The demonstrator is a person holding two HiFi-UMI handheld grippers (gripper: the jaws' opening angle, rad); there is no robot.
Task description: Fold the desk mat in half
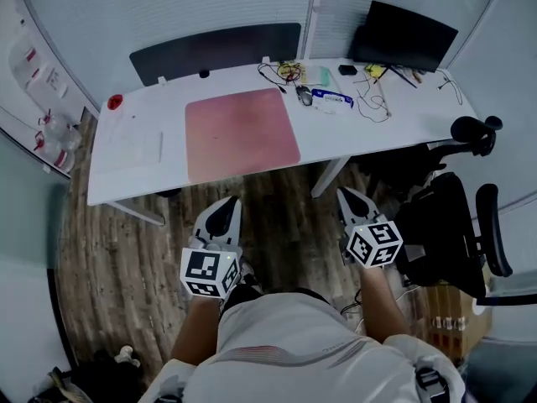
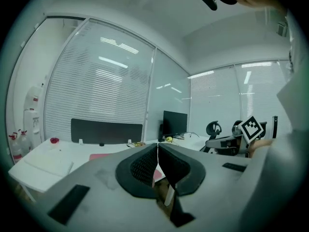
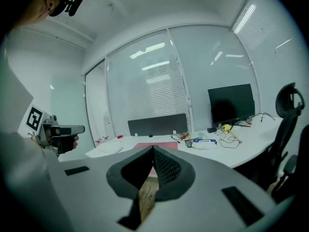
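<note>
A pink desk mat (image 1: 242,133) lies flat and unfolded on the white desk (image 1: 134,154), reaching the near edge. It also shows as a pink strip in the left gripper view (image 2: 102,155) and in the right gripper view (image 3: 155,144). My left gripper (image 1: 223,207) hovers over the wooden floor just short of the desk's near edge, below the mat's left part. Its jaws are shut with nothing between them (image 2: 158,146). My right gripper (image 1: 346,196) is held to the right of the mat, also short of the desk, jaws shut and empty (image 3: 153,149).
Cables and small items (image 1: 336,86) are scattered on the desk's right part, with a black monitor (image 1: 403,36) behind. A red object (image 1: 115,102) sits at the left corner, paper (image 1: 130,147) near it. A black office chair (image 1: 457,225) stands at my right.
</note>
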